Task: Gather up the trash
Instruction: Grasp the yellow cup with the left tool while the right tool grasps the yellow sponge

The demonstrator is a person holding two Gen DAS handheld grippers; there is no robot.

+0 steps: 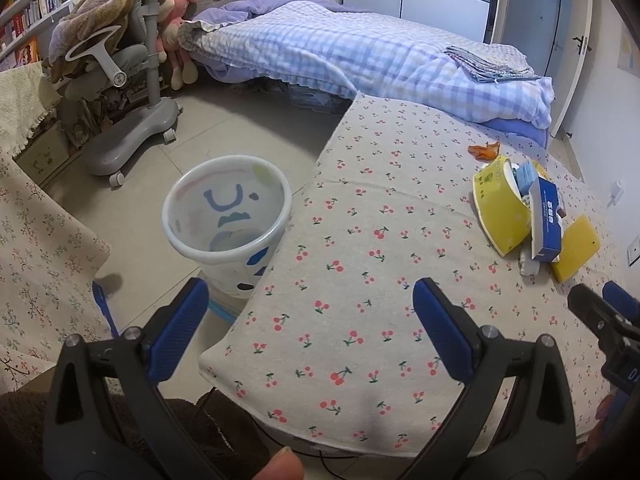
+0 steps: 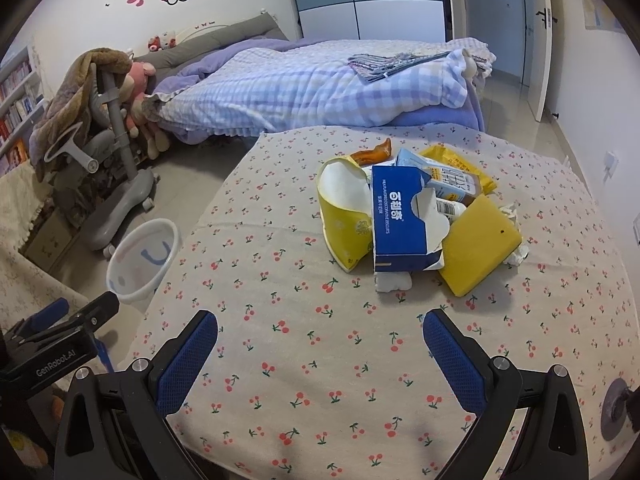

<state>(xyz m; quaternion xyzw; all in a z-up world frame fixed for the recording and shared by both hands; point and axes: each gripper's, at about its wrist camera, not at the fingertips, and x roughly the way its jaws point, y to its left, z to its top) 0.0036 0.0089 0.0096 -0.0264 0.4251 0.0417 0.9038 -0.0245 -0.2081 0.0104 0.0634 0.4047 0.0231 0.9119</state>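
Observation:
A pile of trash lies on the cherry-print table [image 2: 320, 360]: a blue carton [image 2: 398, 220], a crushed yellow paper cup [image 2: 346, 216], a yellow sponge-like pad [image 2: 478, 248], an orange wrapper [image 2: 374, 154], white tissue [image 2: 394, 280]. The pile also shows at the right of the left wrist view [image 1: 532, 216]. A white waste bin [image 1: 228, 216] stands on the floor beside the table's left edge [image 2: 140, 260]. My left gripper [image 1: 310, 308] is open and empty over the table's near left corner. My right gripper [image 2: 320, 336] is open and empty, short of the pile.
A bed with a checked quilt [image 2: 312, 88] stands behind the table. A grey wheeled chair draped with a blanket [image 1: 124, 80] is on the floor at the left. Cloth-covered furniture [image 1: 36, 240] is left of the bin. A door [image 2: 536, 32] is at the far right.

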